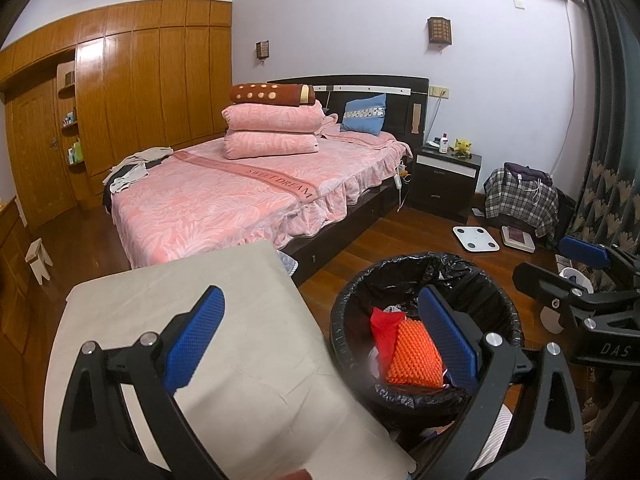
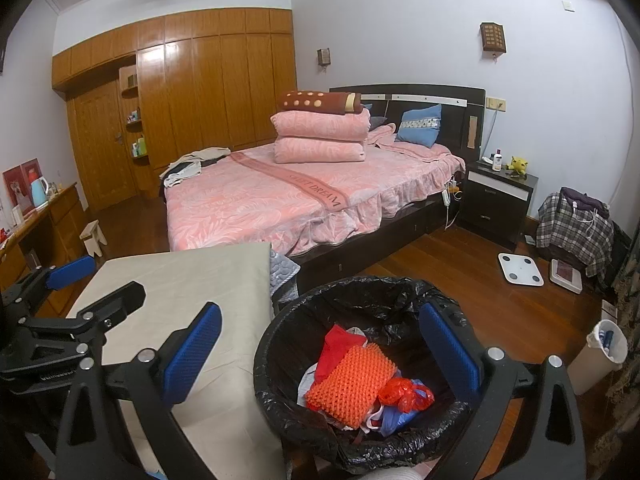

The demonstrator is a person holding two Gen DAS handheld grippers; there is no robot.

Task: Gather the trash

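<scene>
1. Bedroom with a wooden floor fills the left wrist view: a bed [image 1: 256, 196] with a pink cover sits in the middle, a wardrobe [image 1: 132, 88] at upper left, a nightstand [image 1: 446, 178] at right of centre.
2. Same view, lower half: the left gripper [image 1: 320, 344] is spread wide and holds nothing, one blue pad over a table [image 1: 224, 360] under a beige cloth, the other over a bin [image 1: 424, 332] lined with a black bag. An orange bumpy piece [image 1: 414, 354] and red scraps lie inside the bin.
3. At the right edge the right gripper [image 1: 560, 264] shows from the side; it looks parted and empty.
4. Right wrist view: the right gripper [image 2: 320, 344] is also spread and empty, above the bin [image 2: 360, 372] at lower centre. The trash [image 2: 352, 384] lies heaped at the bottom.
5. The table [image 2: 192, 292] at lower left looks bare, so collecting seems largely done; a small white bin [image 2: 598, 354] stands at lower right, apart.
</scene>
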